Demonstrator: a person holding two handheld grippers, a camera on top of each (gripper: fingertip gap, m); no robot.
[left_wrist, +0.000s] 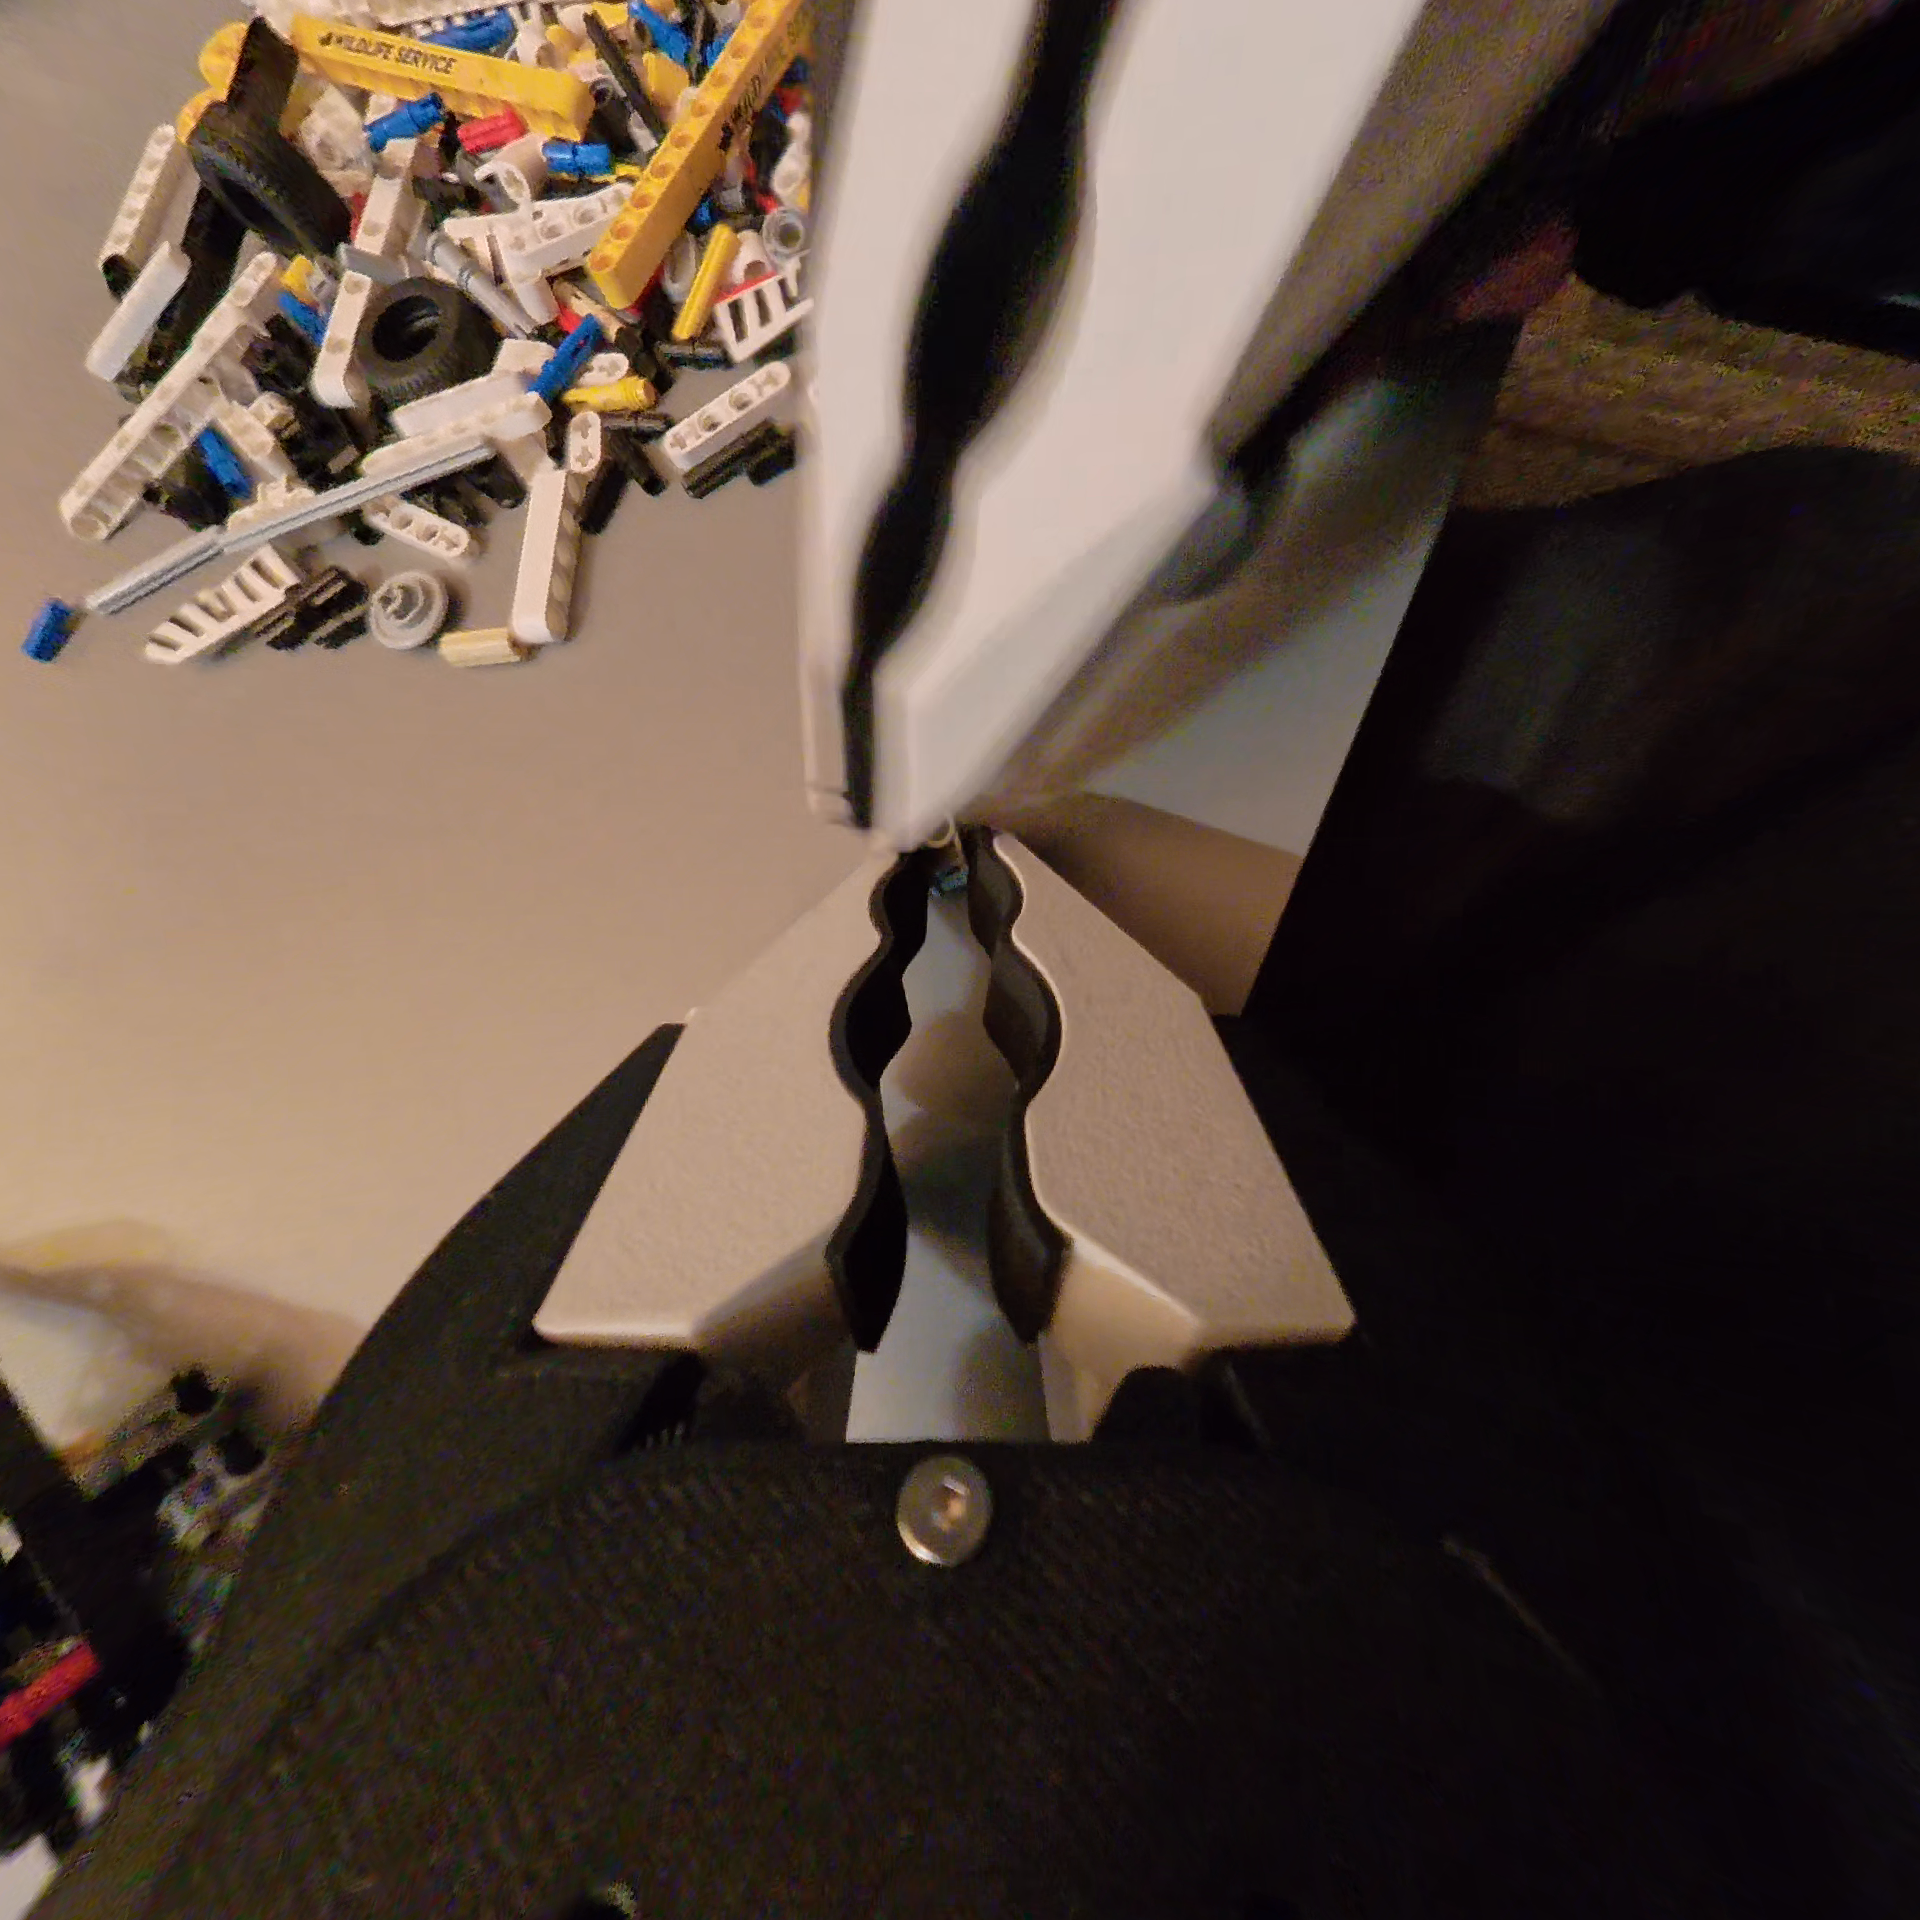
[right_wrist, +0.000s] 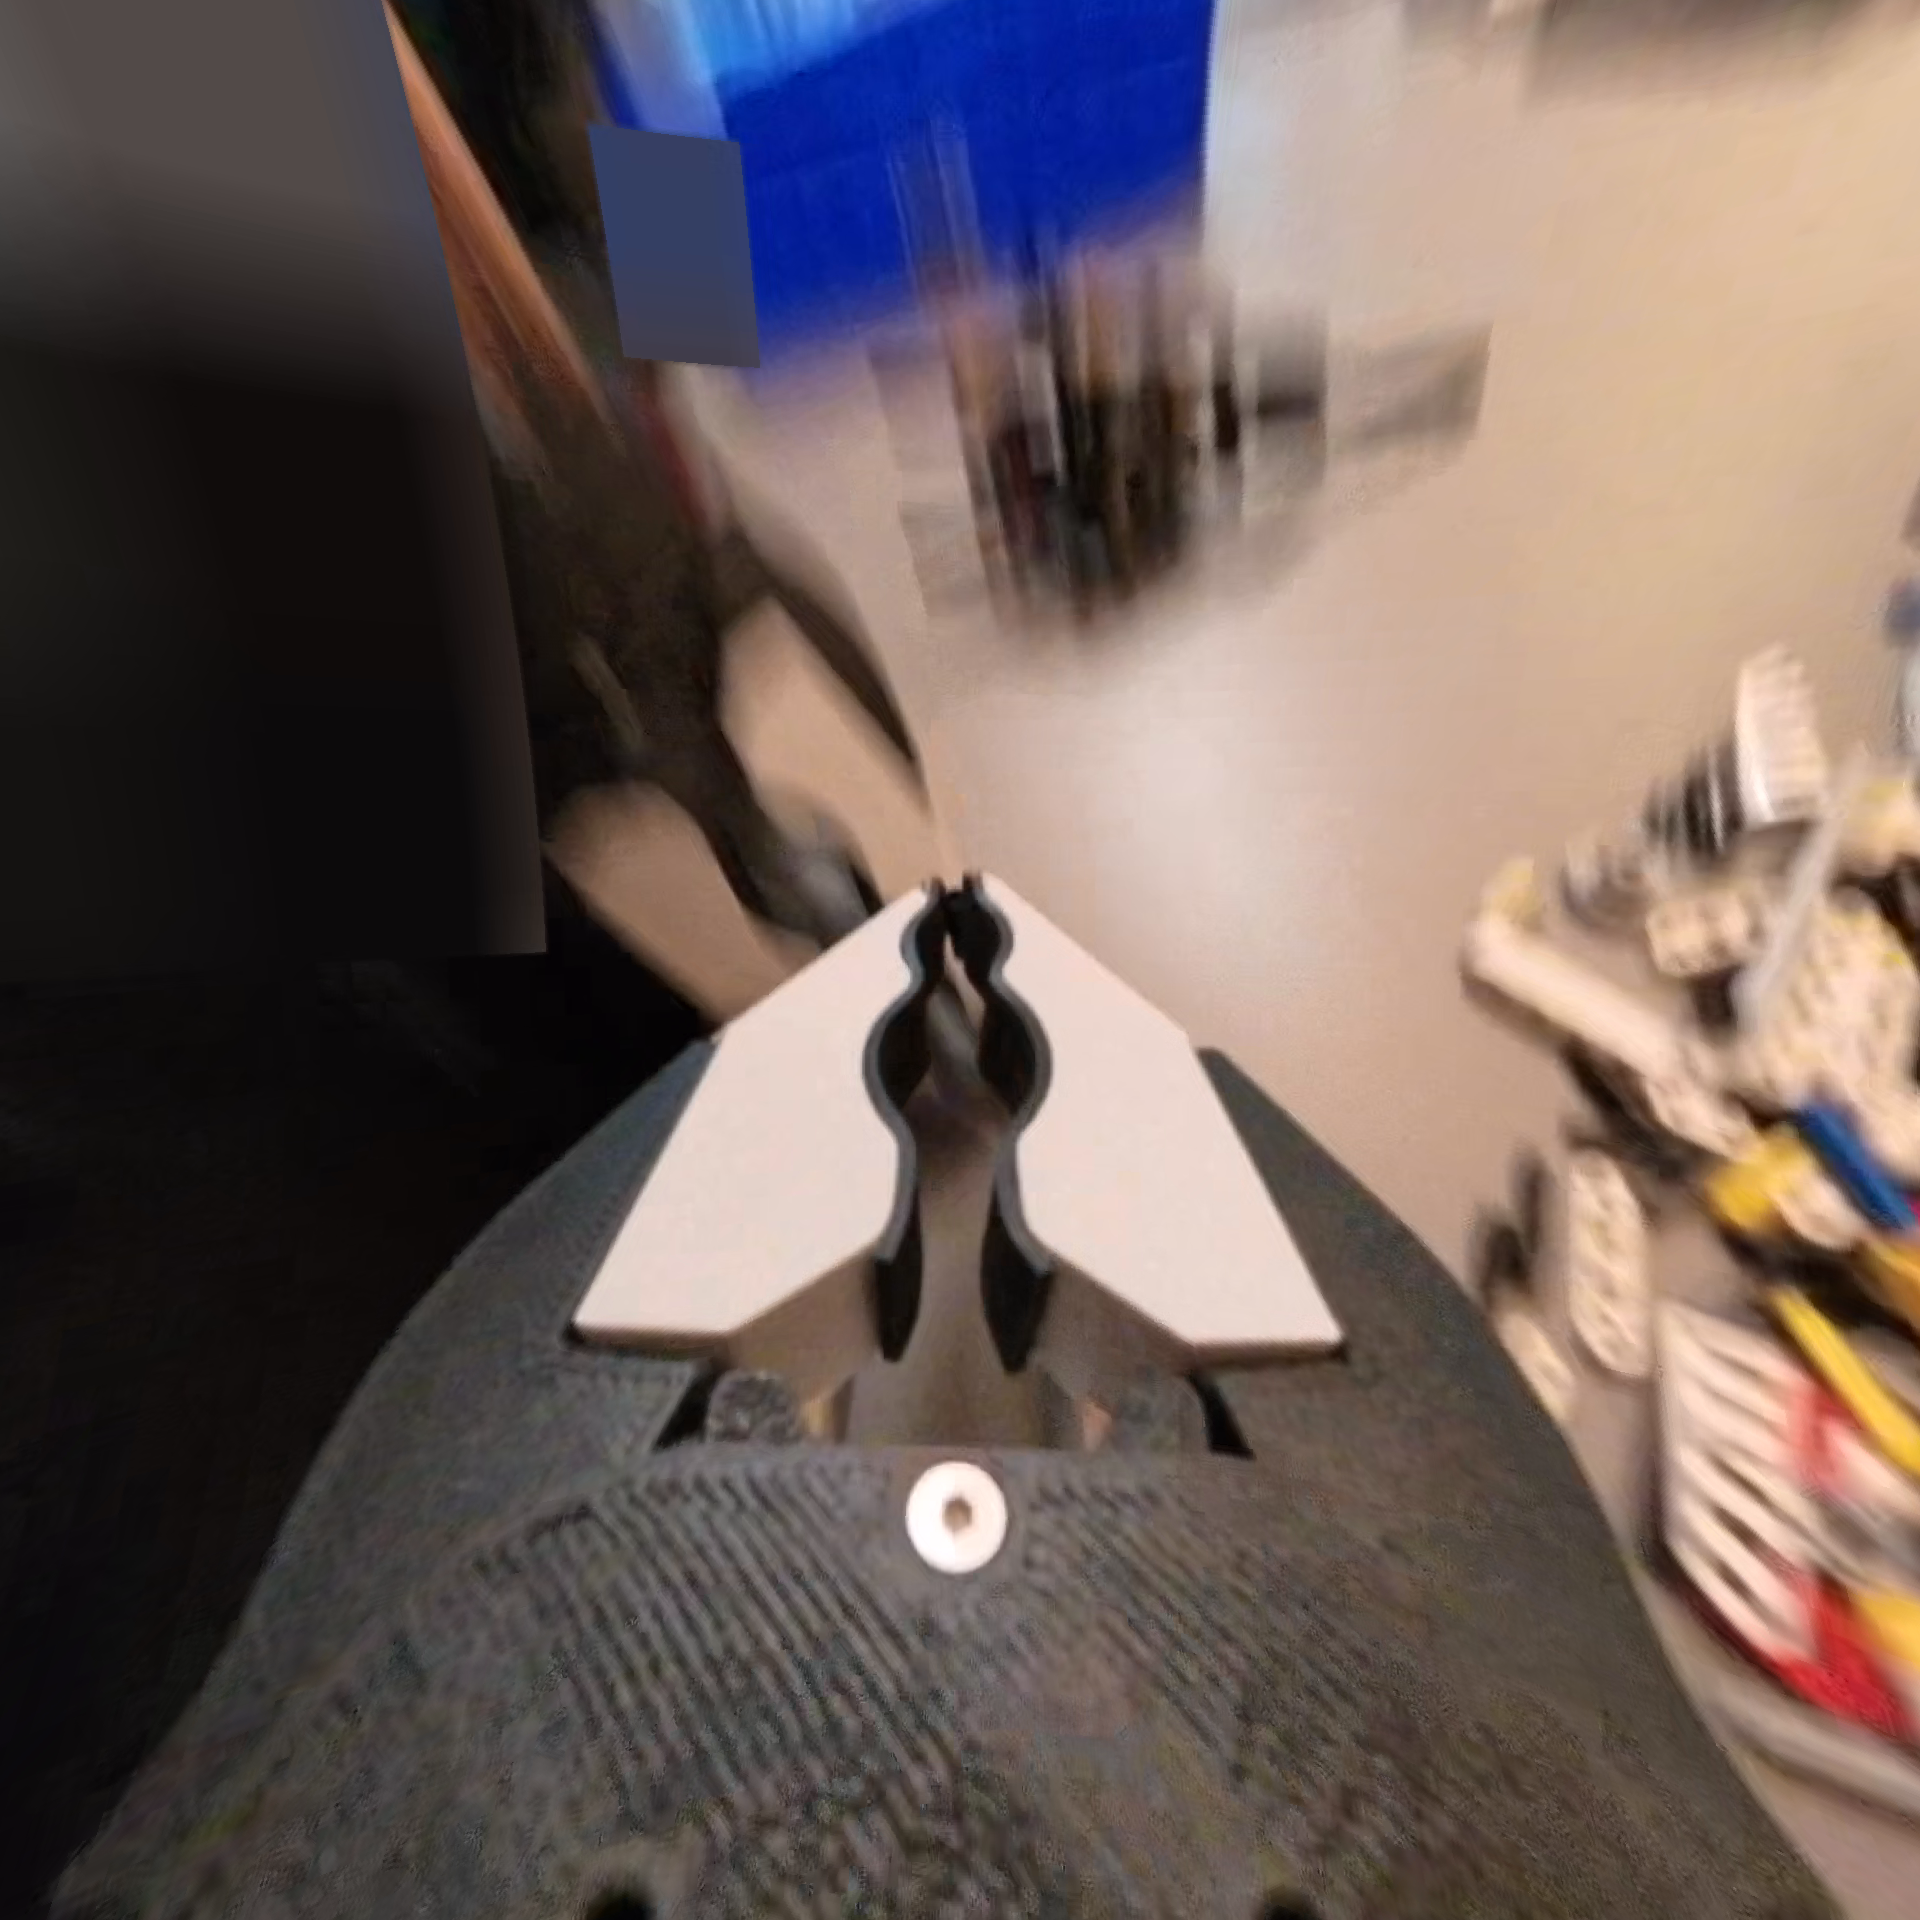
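Note:
In the left wrist view my left gripper (left_wrist: 940, 868) is held above the grey table (left_wrist: 312, 935). Its tips stand slightly apart with a small blue and tan piece (left_wrist: 949, 881) pinched between them. My right gripper (left_wrist: 883, 826) comes down from above, shut, and its tips touch the tan top end of that piece. In the right wrist view, which is blurred by motion, my right gripper (right_wrist: 956, 888) shows its tips together, and I see nothing between them. The left gripper's fingers (right_wrist: 644, 883) lie blurred just beyond them on the left.
A pile of white, yellow, black and blue building pieces with tyres (left_wrist: 416, 312) lies at the far left of the table; it also shows in the right wrist view (right_wrist: 1766, 1143). A dark built-up assembly (left_wrist: 62, 1662) is at the bottom left. A blue box (right_wrist: 987, 156) stands far back. Some 6 cm of space lies between my two pairs of fingers.

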